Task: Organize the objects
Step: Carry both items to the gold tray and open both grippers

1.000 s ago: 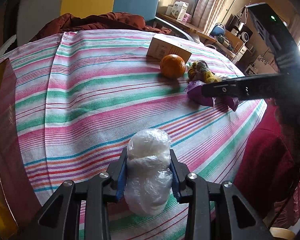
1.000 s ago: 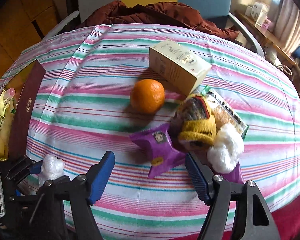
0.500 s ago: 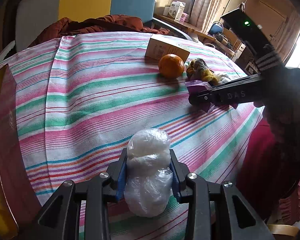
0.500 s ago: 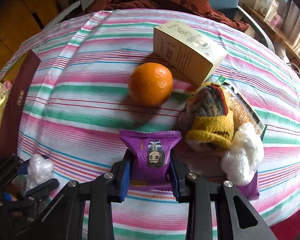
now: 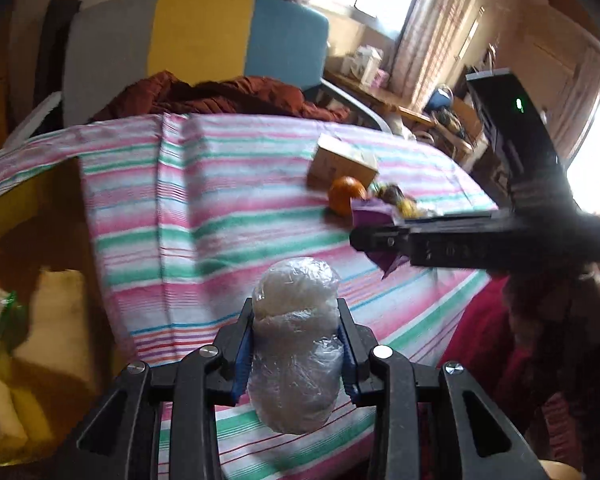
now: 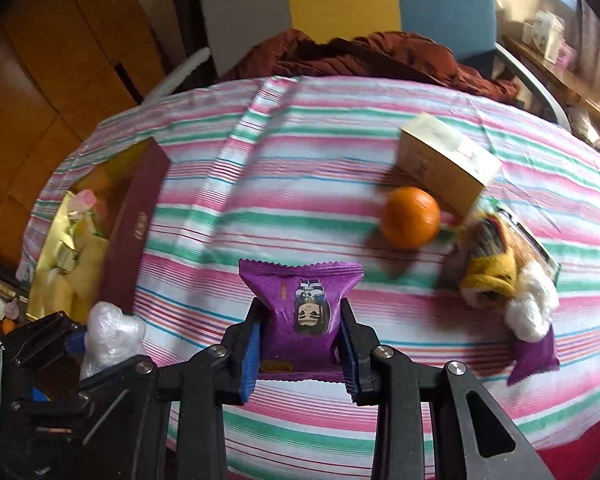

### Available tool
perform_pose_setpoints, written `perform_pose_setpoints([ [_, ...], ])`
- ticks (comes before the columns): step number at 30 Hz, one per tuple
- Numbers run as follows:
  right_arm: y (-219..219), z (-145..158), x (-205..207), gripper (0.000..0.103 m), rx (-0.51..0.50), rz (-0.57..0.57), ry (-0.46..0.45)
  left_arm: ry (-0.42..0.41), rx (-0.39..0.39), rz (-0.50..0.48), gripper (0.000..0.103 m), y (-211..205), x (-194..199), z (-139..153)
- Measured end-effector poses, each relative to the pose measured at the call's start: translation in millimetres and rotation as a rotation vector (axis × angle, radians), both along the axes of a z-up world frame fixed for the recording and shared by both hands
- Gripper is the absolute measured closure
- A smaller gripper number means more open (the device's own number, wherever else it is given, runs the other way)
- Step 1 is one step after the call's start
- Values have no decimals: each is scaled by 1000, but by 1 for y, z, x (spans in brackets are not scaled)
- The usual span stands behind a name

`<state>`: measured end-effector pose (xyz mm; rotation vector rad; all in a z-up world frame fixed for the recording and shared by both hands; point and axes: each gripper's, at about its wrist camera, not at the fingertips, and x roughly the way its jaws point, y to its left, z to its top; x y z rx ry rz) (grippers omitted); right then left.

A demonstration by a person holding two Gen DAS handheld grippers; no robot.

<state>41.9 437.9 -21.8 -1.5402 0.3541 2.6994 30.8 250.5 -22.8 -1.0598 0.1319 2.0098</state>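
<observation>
gift box [image 6: 140,216] at far left of striped tablecloth [image 6: 284,184], already holding few sweets; looks like sorting partly done. left gripper [image 5: 296,344] low near table's front-left edge, clamped on plastic-wrapped white bundle [image 5: 296,336], held above cloth just beside box. right gripper [image 6: 300,344] mid-table, level, pinching purple snack packet [image 6: 300,308] clear of cloth. left to sort, to right: orange [image 6: 411,217], cream carton [image 6: 444,160], yellow knit toy [image 6: 488,268], white fluffy piece [image 6: 532,304], second purple packet [image 6: 534,356].

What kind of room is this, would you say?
Probably a lived-in room at home: a table under a striped tablecloth, a colour-block chair with a rust garment draped on it, and a curtained window.
</observation>
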Motion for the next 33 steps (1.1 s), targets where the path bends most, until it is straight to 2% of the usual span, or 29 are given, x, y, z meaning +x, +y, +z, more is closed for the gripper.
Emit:
perform_pose_setpoints([
  [9, -89, 23, -45, 69, -36, 181, 65, 31, 66, 265, 67, -100, -43, 36],
  [21, -202, 22, -86, 69, -51, 406, 45, 9, 43, 526, 67, -215, -78, 26],
  [29, -239, 15, -104, 69, -83, 448, 31, 4, 17, 625, 67, -267, -87, 25],
  [32, -243, 14, -112, 60, -142, 422, 41, -10, 16, 629, 65, -273, -90, 19],
  [33, -242, 14, -113, 46, -159, 407, 41, -14, 19, 622, 62, -273, -92, 17],
])
